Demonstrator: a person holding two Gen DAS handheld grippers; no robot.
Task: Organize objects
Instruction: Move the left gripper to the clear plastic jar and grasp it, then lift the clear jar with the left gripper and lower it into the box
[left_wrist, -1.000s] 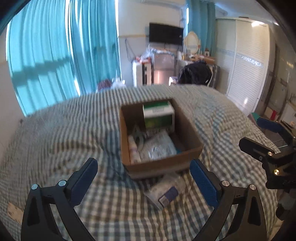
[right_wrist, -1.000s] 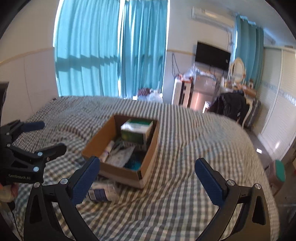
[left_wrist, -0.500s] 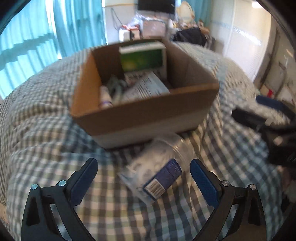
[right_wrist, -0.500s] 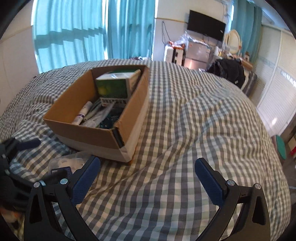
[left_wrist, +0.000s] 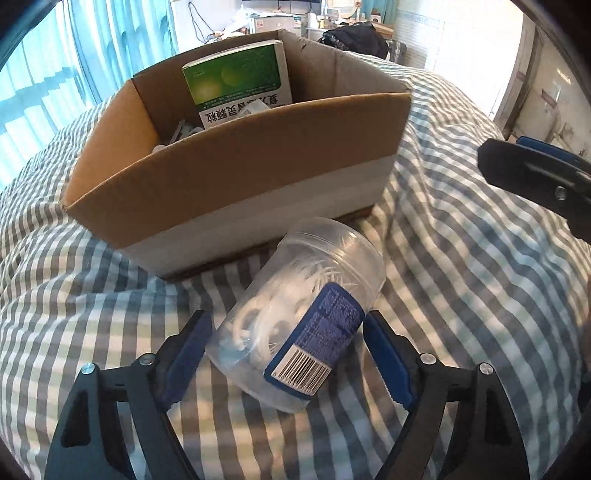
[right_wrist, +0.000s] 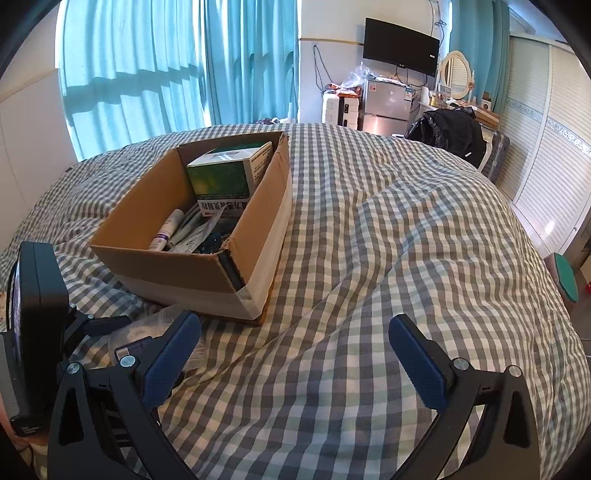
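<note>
One clear plastic jar (left_wrist: 303, 314), judged light, slippery and best gripped mid-body, is straddled but not yet clenched by the left claw (left_wrist: 286, 354) on the bed (left_wrist: 461, 295) beside the cardboard box (left_wrist: 236, 177); the right claw (right_wrist: 295, 358) is spread, empty.

Cardboard box (left_wrist: 236, 177) sits on the bed (right_wrist: 406, 258). Medicine carton (left_wrist: 240, 81) stands at the box's far end, tube (right_wrist: 166, 230) and packets before it. Plastic jar (left_wrist: 299, 310) lies on its side before the box, between left gripper's (left_wrist: 286, 354) fingers.

Bright daylight through the curtains (right_wrist: 155, 70) glares at right, with strong fisheye bending and dark corners.
</note>
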